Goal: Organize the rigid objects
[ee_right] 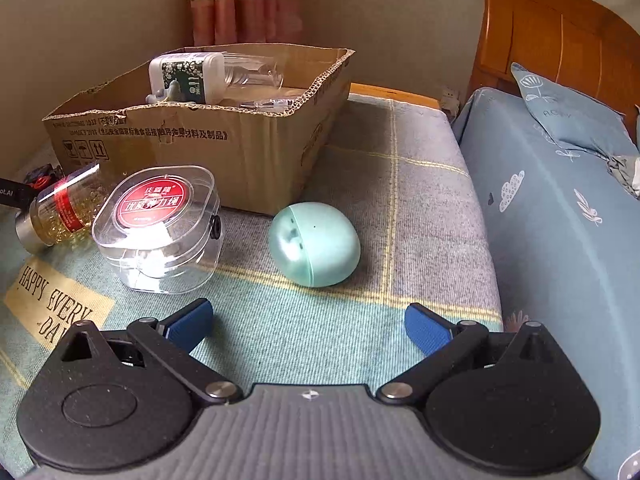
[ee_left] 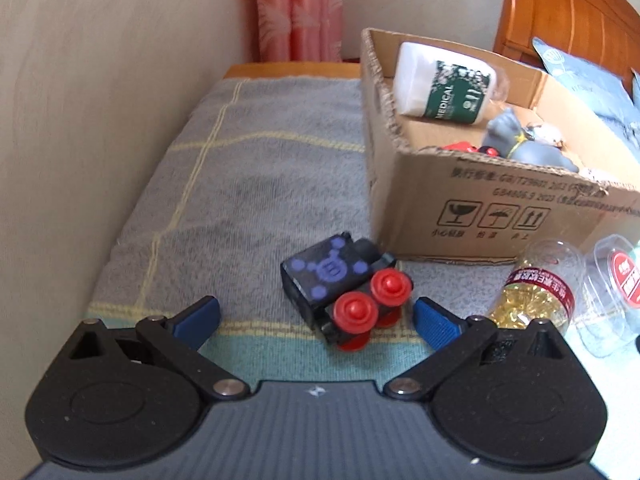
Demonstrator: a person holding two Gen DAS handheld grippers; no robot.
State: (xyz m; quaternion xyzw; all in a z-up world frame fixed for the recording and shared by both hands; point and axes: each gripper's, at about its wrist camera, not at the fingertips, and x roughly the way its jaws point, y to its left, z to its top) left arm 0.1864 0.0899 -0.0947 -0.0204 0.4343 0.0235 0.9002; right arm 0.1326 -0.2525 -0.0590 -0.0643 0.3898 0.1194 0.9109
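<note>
- Left gripper (ee_left: 316, 316) hovers low over the checked towel (ee_left: 240, 184), its blue fingers (ee_left: 434, 322) spread wide and gripping nothing.
- Between those fingers, slightly ahead of them, lies a black toy train (ee_left: 344, 286) tipped on its side, red wheels facing up and purple dots on its cab; neither finger touches it.
- Just beyond the train stands a cardboard box (ee_left: 480, 200), holding a white bottle with a green label (ee_left: 444, 84) and a grey figurine (ee_left: 524, 140) (other contents are too hidden to name).
- Right of the train, a clear bottle of yellow capsules (ee_left: 536, 288) lies on its side near the box's front wall.
- Right gripper (ee_right: 308, 322) is likewise spread apart and empty above the towel.
- Ahead of it rests a pale green egg-shaped case (ee_right: 314, 244), just beside the box corner.
- To the egg's left sits a clear lidded container with a red round label (ee_right: 158, 232), close against the capsule bottle.
</note>
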